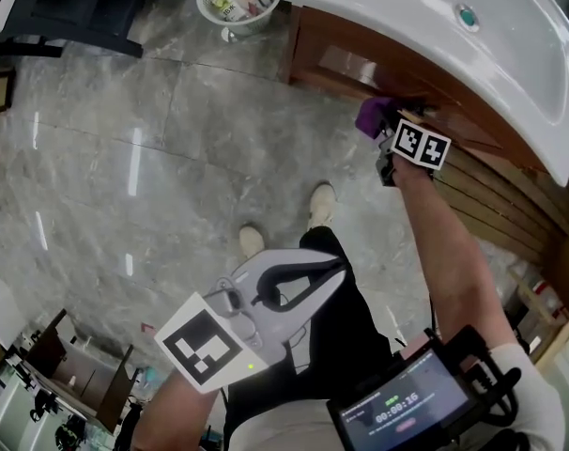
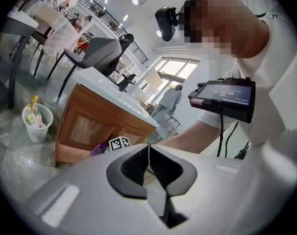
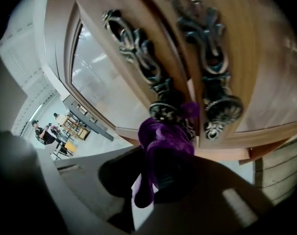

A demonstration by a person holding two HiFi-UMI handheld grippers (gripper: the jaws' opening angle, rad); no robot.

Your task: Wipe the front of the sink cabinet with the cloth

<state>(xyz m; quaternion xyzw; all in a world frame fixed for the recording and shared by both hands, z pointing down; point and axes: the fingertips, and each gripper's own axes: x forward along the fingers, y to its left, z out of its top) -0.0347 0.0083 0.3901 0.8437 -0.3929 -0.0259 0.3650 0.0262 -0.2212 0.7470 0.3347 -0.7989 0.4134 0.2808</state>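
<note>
My right gripper [image 1: 388, 132] is shut on a purple cloth [image 1: 372, 116] and holds it against the front of the wooden sink cabinet [image 1: 360, 64]. In the right gripper view the cloth [image 3: 164, 146] bunches between the jaws and presses on the lower ends of the ornate metal door handles [image 3: 214, 77]. My left gripper [image 1: 336, 263] hangs low in front of the person's legs, away from the cabinet, with its jaws closed together and nothing between them. In the left gripper view [image 2: 148, 153] the cabinet [image 2: 97, 126] and the right gripper's marker cube [image 2: 119, 143] show beyond the jaws.
A white basin [image 1: 472, 26] tops the cabinet. A white mesh waste basket [image 1: 233, 3] stands on the grey marble floor [image 1: 125, 130] left of the cabinet. Wooden slats [image 1: 496, 200] run to the right. A handheld screen [image 1: 407, 402] is strapped near the right arm.
</note>
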